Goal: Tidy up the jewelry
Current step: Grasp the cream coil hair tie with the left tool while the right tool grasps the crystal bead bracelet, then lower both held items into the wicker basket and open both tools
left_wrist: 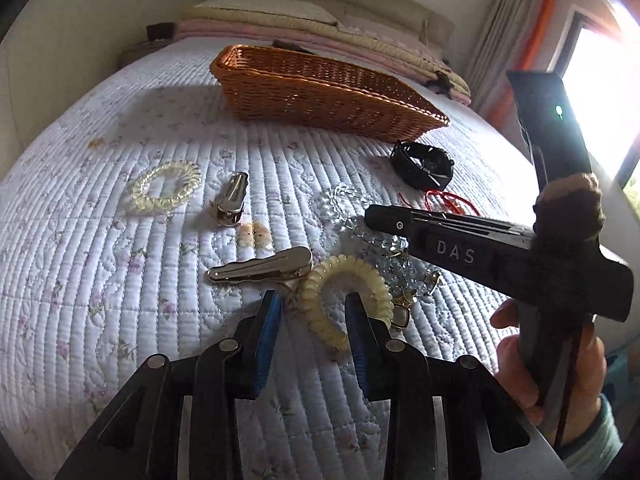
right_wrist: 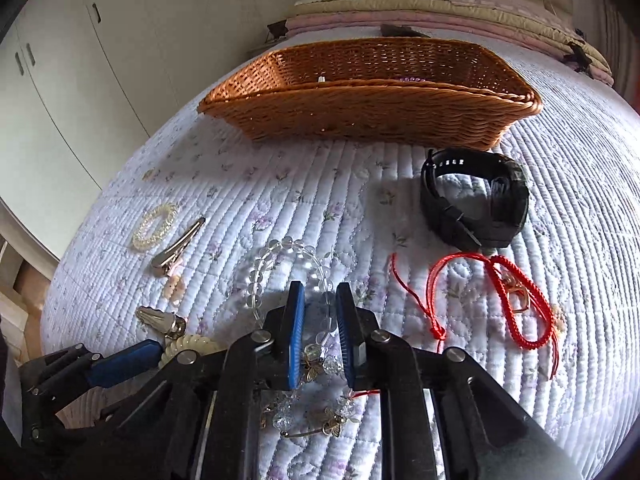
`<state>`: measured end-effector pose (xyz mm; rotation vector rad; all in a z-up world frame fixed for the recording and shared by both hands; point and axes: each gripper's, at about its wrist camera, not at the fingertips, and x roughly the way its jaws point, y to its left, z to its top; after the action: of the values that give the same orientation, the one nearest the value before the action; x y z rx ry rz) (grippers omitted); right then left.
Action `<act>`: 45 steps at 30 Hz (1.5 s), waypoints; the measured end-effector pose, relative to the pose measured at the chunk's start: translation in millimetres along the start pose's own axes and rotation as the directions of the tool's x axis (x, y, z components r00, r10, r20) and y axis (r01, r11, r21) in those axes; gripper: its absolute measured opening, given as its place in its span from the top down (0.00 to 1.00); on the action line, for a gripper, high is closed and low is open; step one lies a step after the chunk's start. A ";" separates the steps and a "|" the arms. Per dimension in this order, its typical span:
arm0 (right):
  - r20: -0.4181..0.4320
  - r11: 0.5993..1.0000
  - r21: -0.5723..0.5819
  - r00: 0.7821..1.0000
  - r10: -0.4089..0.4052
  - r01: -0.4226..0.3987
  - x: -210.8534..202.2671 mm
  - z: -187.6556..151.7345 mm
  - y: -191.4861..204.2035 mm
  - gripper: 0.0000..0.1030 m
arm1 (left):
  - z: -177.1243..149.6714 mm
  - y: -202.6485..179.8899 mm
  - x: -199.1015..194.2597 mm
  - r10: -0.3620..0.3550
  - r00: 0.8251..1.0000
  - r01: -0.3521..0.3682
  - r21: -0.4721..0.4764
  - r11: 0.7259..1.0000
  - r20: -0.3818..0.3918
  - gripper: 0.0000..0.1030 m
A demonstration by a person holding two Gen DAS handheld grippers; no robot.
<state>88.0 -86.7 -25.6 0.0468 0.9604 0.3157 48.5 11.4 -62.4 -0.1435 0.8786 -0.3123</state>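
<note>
Both cameras ride just behind their tongs, tilted down and looking close over the bed (left_wrist: 120, 280) toward the far wicker basket (left_wrist: 320, 92). The left view sits nearer the left side, the right view further right; both share the basket, the bead bracelet (right_wrist: 280, 264) and black watch (right_wrist: 476, 200)
</note>
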 end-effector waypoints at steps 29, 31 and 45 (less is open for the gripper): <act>0.130 0.977 0.080 0.974 0.185 -0.196 -64.6 2.4 -11.4 0.91 | 15.0 13.4 -49.9 -0.065 0.987 0.068 -0.013 0.998 0.146 0.89; 0.154 0.983 0.060 0.975 0.160 -0.171 -74.8 5.3 -8.0 0.91 | 22.6 11.4 -56.4 -0.065 0.984 0.066 0.000 0.998 0.167 0.89; 0.328 0.999 -0.029 0.944 -0.010 0.021 -131.1 74.6 -11.9 0.91 | 126.9 -1.4 -65.1 -0.025 0.956 0.003 0.075 0.997 0.292 0.89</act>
<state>81.8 -128.0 119.9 0.0603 0.6236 0.2979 107.7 30.9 65.9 -0.1235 0.5709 -0.3271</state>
